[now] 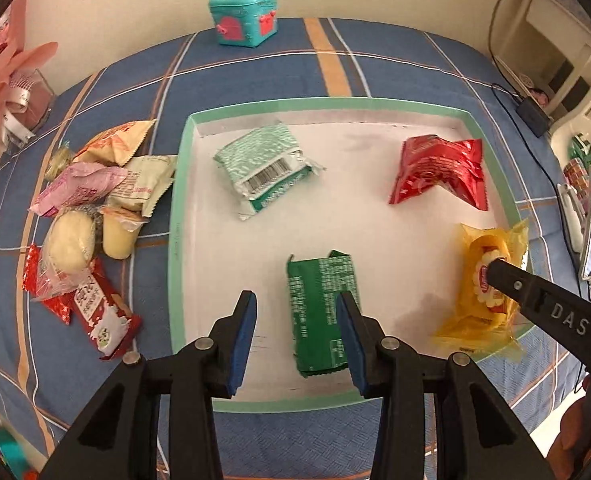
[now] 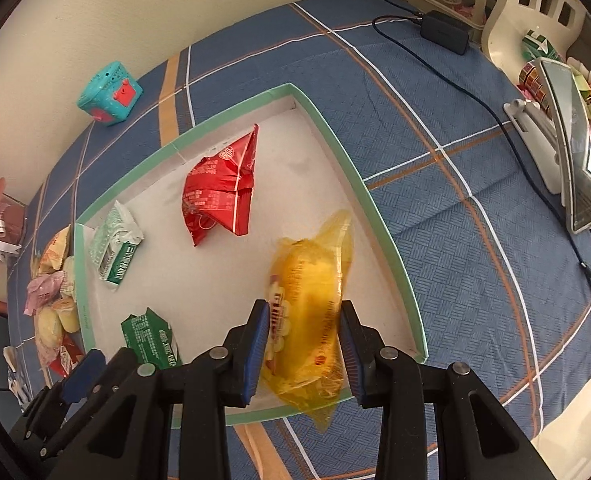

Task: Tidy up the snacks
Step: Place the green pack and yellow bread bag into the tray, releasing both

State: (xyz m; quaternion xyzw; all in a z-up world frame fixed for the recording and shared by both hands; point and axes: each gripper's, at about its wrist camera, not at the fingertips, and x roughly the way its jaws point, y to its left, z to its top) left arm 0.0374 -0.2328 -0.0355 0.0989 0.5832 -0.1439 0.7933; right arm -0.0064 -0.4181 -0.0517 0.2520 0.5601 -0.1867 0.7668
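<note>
A white tray with a green rim (image 1: pixel 323 102) (image 2: pixel 375 216) lies on a blue plaid cloth. A dark green packet (image 1: pixel 319 280) (image 2: pixel 151 336) lies flat in the tray near its front edge. My left gripper (image 1: pixel 295 300) (image 2: pixel 83 368) hovers over it, open: the right pad overlaps the packet and the left pad stands clear of it. My right gripper (image 2: pixel 304 308) (image 1: pixel 495 270) is shut on a yellow snack packet (image 2: pixel 311 280) (image 1: pixel 483 292) over the tray's near right corner. A light green packet (image 1: pixel 263 164) (image 2: pixel 113 244) and a red packet (image 1: pixel 439 168) (image 2: pixel 219 192) also lie in the tray.
A pile of loose snacks (image 1: pixel 87 216) (image 2: pixel 51 300) lies on the cloth left of the tray. A teal toy box (image 1: pixel 245 16) (image 2: pixel 109 94) stands by the wall. A black adapter (image 2: pixel 443 32) with its cable and a phone on a stand (image 2: pixel 575 148) sit to the right.
</note>
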